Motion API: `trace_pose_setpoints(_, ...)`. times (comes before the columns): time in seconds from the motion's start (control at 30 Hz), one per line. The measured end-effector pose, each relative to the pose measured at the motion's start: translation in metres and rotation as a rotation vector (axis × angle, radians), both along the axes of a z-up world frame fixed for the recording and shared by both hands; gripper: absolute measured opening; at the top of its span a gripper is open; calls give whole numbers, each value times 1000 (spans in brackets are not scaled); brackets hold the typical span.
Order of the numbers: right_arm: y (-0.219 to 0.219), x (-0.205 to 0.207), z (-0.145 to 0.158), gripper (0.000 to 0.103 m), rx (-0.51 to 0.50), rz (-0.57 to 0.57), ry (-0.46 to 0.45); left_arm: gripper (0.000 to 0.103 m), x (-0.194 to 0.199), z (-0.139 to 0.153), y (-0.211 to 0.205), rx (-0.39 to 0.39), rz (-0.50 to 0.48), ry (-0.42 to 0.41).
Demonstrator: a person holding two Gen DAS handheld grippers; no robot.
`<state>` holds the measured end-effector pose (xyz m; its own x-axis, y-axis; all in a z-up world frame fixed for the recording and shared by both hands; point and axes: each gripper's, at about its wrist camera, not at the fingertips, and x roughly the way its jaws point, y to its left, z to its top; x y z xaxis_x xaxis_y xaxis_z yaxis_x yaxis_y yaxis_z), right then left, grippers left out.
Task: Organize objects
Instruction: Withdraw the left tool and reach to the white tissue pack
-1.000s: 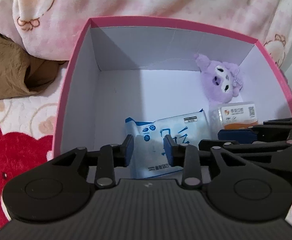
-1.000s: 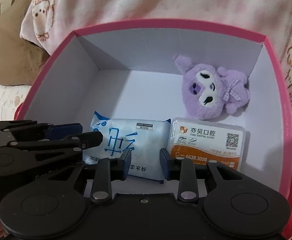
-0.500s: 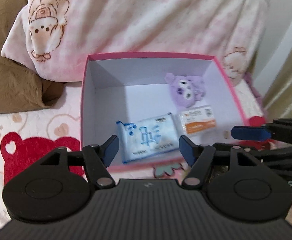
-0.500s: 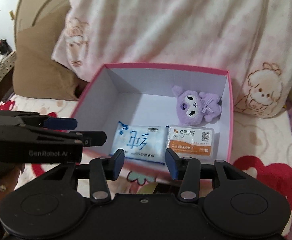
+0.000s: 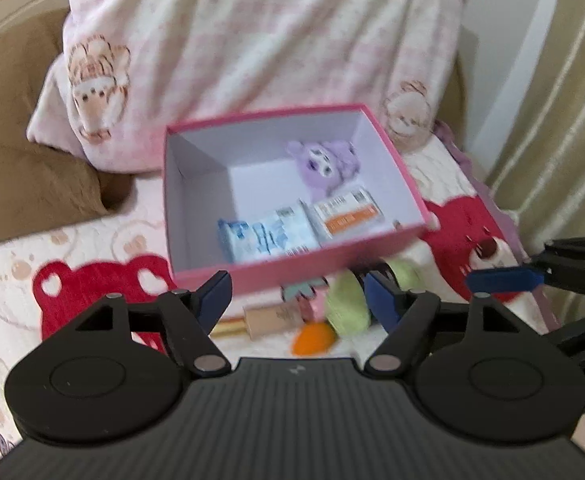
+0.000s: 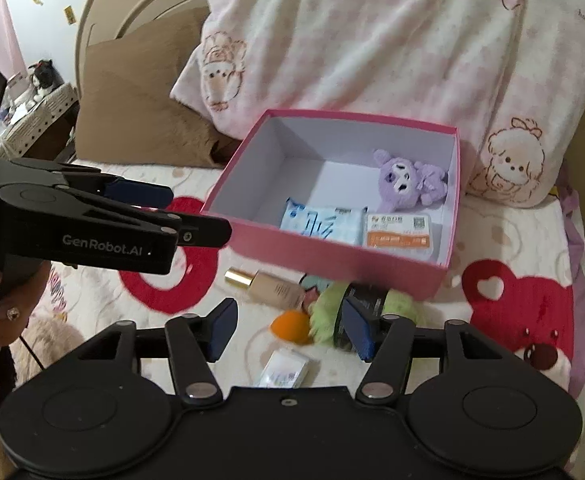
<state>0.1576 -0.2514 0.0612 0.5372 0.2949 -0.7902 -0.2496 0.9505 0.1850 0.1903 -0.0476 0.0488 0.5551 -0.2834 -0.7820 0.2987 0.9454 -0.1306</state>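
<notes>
A pink box (image 6: 332,254) (image 5: 292,266) sits on the bed. It holds a purple plush (image 6: 406,180) (image 5: 324,162), a blue wipes pack (image 6: 320,226) (image 5: 268,236) and an orange-white packet (image 6: 398,232) (image 5: 348,214). In front of the box lie a foundation bottle (image 6: 268,286) (image 5: 268,318), an orange sponge (image 6: 290,326) (image 5: 312,338), a green fluffy item (image 6: 366,306) (image 5: 346,308) and a small white box (image 6: 282,368). My left gripper (image 5: 296,296) and right gripper (image 6: 288,330) are open and empty, held above these loose items.
A pink blanket with cartoon prints (image 6: 372,48) is heaped behind the box. A brown pillow (image 6: 132,112) lies to the left. The bed cover has red bear prints (image 6: 524,312). The left gripper shows at the left of the right wrist view (image 6: 92,216).
Both grippers have pulled back and up out of the box and their jaws have widened. The loose items in front of the box have come into view.
</notes>
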Motion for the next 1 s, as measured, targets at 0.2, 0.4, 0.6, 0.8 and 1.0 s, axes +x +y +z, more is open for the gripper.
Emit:
trace_pose_setpoints(0.2, 5, -26, -5, 66, 2, 19, 36, 73, -29, -12, 4, -5, -29, 58)
trace_pose_setpoints(0.4, 13, -48, -15, 73, 26, 53, 53, 73, -45, -28, 12, -42, -17, 115)
trace_pose_setpoints(0.6, 34, -64, -53, 74, -4, 115, 75, 71, -48, -61, 12, -70, -13, 180)
trace_pose_setpoints(0.8, 53, -56, -86, 74, -64, 163, 126, 71, -44, -98, 13, -112, 54, 215)
trace_pose_setpoints(1.0, 61, -39, -117, 74, -86, 159, 174, 69, -41, -126, 10, -129, 36, 226)
